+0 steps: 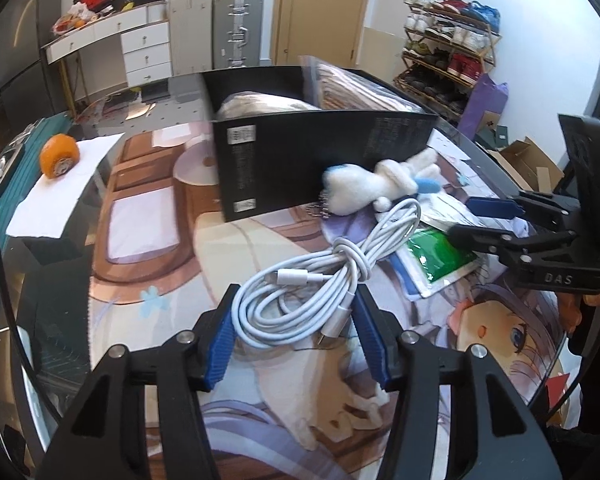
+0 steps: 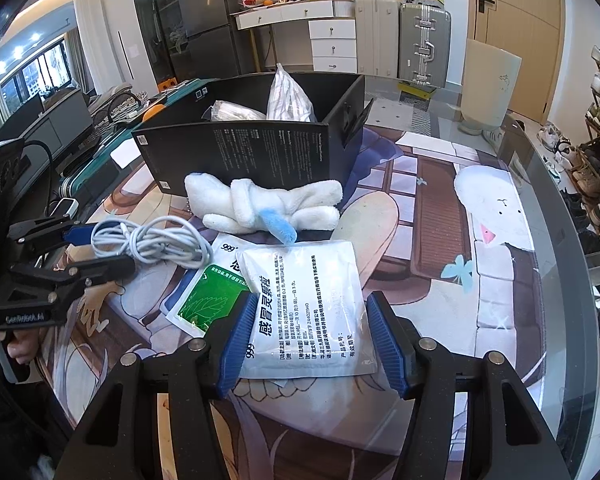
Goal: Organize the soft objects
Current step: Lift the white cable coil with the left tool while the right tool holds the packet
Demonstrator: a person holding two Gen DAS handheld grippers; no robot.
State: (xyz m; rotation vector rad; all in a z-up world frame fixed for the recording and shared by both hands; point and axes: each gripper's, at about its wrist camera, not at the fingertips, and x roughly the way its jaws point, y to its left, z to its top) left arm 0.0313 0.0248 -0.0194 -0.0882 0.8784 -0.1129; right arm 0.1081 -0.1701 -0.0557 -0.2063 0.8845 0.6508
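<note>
Two sets of tongs low over a table mat [image 2: 440,208] printed with cartoon art, each set about a soft item.

Nearest in the left wrist view: left gripper [image 1: 296,332], blue pads pinching a coiled white cable [image 1: 300,292] from both sides, coil resting on the mat. Nearest in the right wrist view: right gripper [image 2: 310,340], pads closed against the two long edges of a white sachet [image 2: 304,304], apparently gripping it; sachet lying partly over a green sachet [image 2: 204,300]. Just beyond both, a white plush toy [image 2: 260,204] with a blue part, lying against the front wall of an open black box [image 2: 260,148]. Judged goal: the box.

To do this step well: keep the pinch across the middle of the coil so no loop slips free, lift straight up before travelling, and watch the loose plug end trailing near the pads. Raise high enough to clear the plush toy and the box wall. Expect the sachet to buckle between the pads, so lift slowly and leave the green sachet behind.

Only in the right wrist view: print on the white sachet, and the box interior already holding a striped bag [image 2: 288,96] and another wrapped bundle. Only in the left wrist view: an orange [image 1: 58,156] on white paper to the far left, and a shoe rack [image 1: 448,52] against the far wall
</note>
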